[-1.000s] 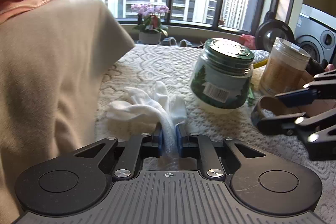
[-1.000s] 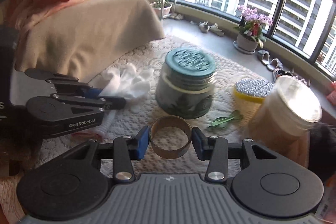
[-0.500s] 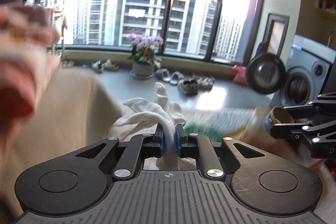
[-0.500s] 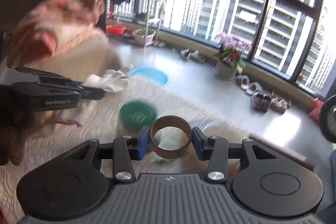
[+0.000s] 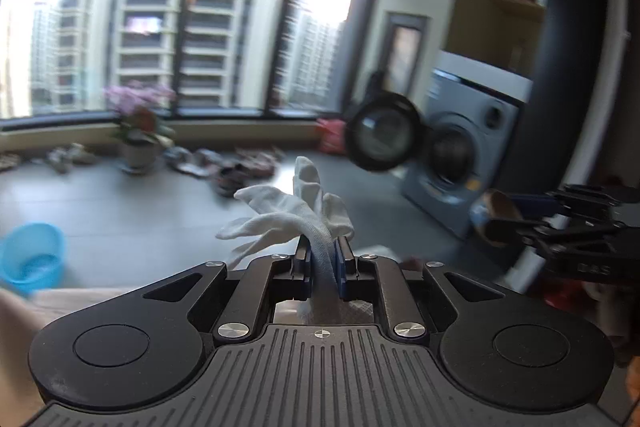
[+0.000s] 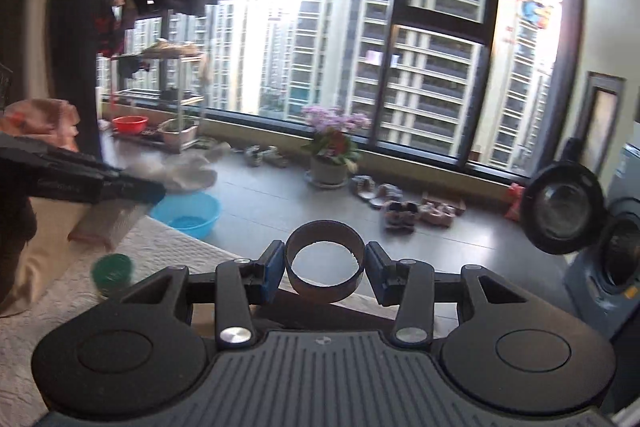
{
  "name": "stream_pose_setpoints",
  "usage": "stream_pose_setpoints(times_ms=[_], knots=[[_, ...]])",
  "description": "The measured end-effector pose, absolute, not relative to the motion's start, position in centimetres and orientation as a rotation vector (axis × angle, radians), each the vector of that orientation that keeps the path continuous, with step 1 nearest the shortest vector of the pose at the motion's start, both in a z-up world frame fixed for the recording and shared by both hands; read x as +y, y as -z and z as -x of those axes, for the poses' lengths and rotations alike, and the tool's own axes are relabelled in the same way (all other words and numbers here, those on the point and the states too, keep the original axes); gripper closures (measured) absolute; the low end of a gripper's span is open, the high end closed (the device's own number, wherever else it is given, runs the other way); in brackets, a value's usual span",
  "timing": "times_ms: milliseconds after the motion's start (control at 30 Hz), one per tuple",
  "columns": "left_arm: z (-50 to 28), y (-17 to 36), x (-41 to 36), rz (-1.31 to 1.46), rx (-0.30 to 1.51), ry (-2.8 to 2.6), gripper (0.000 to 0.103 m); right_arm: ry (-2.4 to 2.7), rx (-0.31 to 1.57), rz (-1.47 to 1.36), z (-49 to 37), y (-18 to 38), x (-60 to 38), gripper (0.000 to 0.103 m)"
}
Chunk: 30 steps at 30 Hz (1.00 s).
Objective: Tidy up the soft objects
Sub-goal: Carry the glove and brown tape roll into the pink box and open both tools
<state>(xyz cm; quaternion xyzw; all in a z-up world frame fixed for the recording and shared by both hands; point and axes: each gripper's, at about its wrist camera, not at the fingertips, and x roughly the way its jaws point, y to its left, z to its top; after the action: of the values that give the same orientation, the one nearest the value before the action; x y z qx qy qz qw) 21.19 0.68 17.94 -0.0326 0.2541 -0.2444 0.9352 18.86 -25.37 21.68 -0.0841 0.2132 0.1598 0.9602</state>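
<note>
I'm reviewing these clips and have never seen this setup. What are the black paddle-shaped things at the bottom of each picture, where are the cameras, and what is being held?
There is no robot here: a person holds a two-finger gripper in each hand, and each gripper carries a fisheye camera that looks forward along its fingers. The black shape at the bottom of each picture is that gripper's own body.

In the left wrist view, the left gripper is shut on a white glove. In the right wrist view, the right gripper is shut on a brown ring, like a cardboard tape core.

Both are raised and face the windows. Below, a lace-covered table with a green-lidded jar shows, blurred.
</note>
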Motion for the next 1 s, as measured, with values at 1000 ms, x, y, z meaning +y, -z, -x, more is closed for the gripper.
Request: stream_pose_setpoints(times_ms=[1000], knots=[[-22.4, -10.6, -2.0, 0.149, 0.633, 0.638, 0.079, -0.355, 0.823, -0.121, -29.2, -12.6, -25.8, 0.060]])
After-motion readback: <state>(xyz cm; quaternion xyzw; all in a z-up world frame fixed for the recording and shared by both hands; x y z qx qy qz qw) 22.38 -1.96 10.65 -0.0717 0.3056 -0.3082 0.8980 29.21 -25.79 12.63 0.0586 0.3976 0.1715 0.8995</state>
